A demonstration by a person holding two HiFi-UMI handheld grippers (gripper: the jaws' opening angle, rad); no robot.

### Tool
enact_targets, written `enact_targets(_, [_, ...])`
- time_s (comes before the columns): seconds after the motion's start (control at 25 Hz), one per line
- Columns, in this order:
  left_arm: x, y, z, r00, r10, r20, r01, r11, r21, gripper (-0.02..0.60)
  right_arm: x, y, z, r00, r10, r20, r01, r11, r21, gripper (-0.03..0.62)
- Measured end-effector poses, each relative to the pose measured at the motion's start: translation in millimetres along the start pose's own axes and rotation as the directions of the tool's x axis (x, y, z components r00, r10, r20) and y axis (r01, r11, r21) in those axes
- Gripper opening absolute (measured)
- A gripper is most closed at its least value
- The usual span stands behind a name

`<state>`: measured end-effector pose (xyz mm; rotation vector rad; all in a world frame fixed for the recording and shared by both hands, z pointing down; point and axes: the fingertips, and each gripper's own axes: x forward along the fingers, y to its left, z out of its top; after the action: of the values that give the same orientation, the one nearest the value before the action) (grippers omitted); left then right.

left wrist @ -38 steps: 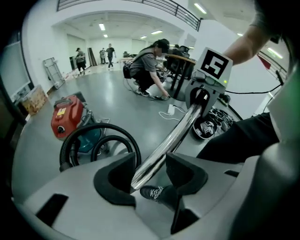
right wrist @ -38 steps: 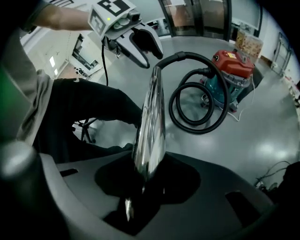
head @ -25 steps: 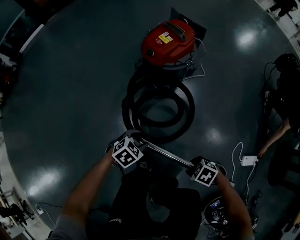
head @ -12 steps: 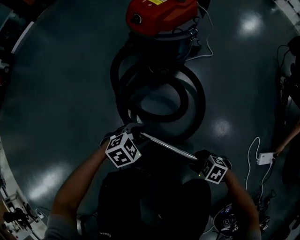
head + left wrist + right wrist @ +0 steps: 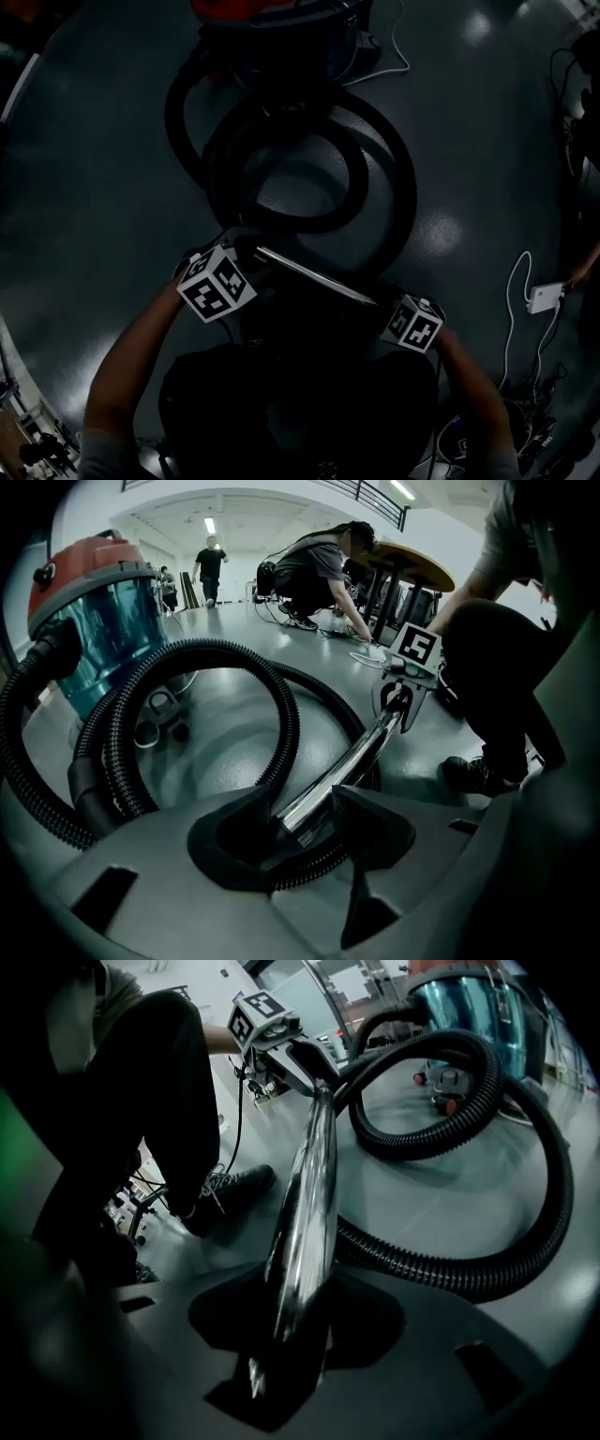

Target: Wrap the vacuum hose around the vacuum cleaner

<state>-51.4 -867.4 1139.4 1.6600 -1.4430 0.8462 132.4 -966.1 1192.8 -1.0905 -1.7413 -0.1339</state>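
The vacuum cleaner (image 5: 98, 611) has a red lid and a blue-green drum; in the head view only its lower body (image 5: 281, 37) shows at the top edge. Its black ribbed hose (image 5: 380, 169) lies in loops on the floor in front of it. The hose ends in a shiny metal tube (image 5: 309, 274) that runs between my two hands. My left gripper (image 5: 302, 808) is shut on the tube's hose end. My right gripper (image 5: 295, 1307) is shut on the tube's other end. Each gripper shows in the other's view, the right gripper (image 5: 405, 682) and the left gripper (image 5: 281, 1040), both low near the floor.
A white power block (image 5: 546, 298) with a cable lies on the floor at the right. A crouching person (image 5: 319, 560) and a round table (image 5: 412, 564) are behind. My own legs and a shoe (image 5: 225, 1187) are close beside the tube.
Both grippers have come down toward the floor with the tube still held between them. In the head view the vacuum cleaner has slid up to the top edge.
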Motion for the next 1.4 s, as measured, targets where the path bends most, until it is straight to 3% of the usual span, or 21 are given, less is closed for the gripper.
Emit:
enact_targets(0.16, [10, 2, -7, 1.0, -0.019, 0.009, 0.02, 0.999, -0.044, 0.212, 18, 3, -6, 0.999, 0.017, 0.03, -0.017, 1.0, 0.009, 0.15])
enact_targets(0.36, [18, 0, -10, 1.0, -0.021, 0.002, 0.021, 0.999, -0.042, 0.212, 31, 10, -9, 0.998, 0.009, 0.059, -0.01, 1.0, 0.017, 0.153])
enact_targets(0.56, [19, -13, -5, 0.999, -0.002, -0.034, 0.005, 0.996, 0.086, 0.21, 37, 17, -20, 0.996, 0.047, 0.071, -0.049, 0.998, 0.03, 0.153])
enact_targets(0.72, [28, -45, 17, 0.994, -0.109, -0.023, 0.112, 0.981, 0.159, 0.21, 39, 25, -19, 0.993, 0.089, 0.082, -0.092, 0.995, 0.037, 0.153])
enact_targets(0.92, [62, -88, 22, 0.961, -0.233, -0.15, 0.271, 0.903, 0.334, 0.209, 45, 33, -12, 0.986, 0.154, 0.068, -0.157, 0.987, 0.04, 0.158])
enact_targets(1.16, [76, -121, 29, 0.885, -0.4, -0.241, 0.463, 0.817, 0.344, 0.209, 43, 44, -11, 0.971, 0.223, 0.088, -0.229, 0.971, 0.063, 0.161])
enact_targets(1.4, [110, -181, 24, 0.809, -0.42, -0.412, 0.586, 0.63, 0.509, 0.21, 44, 50, -18, 0.974, 0.216, 0.068, -0.218, 0.975, 0.028, 0.172])
